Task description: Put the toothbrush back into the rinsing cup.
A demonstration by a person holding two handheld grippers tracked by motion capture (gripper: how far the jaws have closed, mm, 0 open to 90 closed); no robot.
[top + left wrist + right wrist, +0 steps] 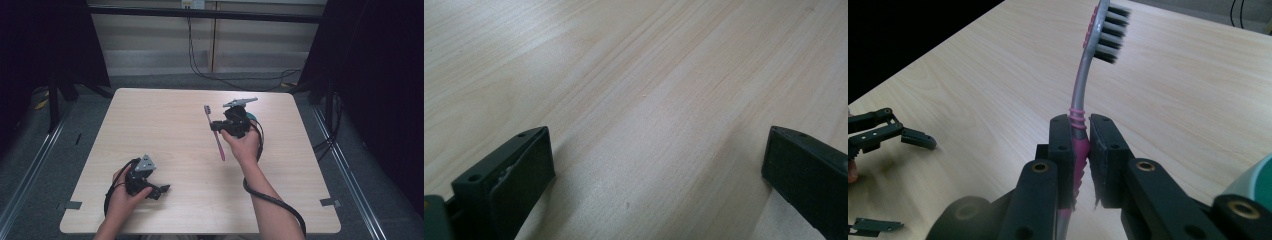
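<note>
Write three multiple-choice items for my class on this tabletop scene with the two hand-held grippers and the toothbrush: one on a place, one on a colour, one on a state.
1. Where does the left gripper sit?
A. Low over the near left part of the table
B. At the far right corner
C. Beside the bristles

2. What colour is the handle of the toothbrush?
A. Green
B. Pink
C. Yellow

3. How do the jaws of the right gripper stand?
A. Wide apart with nothing between them
B. Closed on the toothbrush handle
C. Closed on a cable

Answers:
1 A: the high view puts it near the table's front left edge.
2 B: the handle is pink, turning grey toward the head.
3 B: the right gripper view shows both jaws pressed against the handle.
</note>
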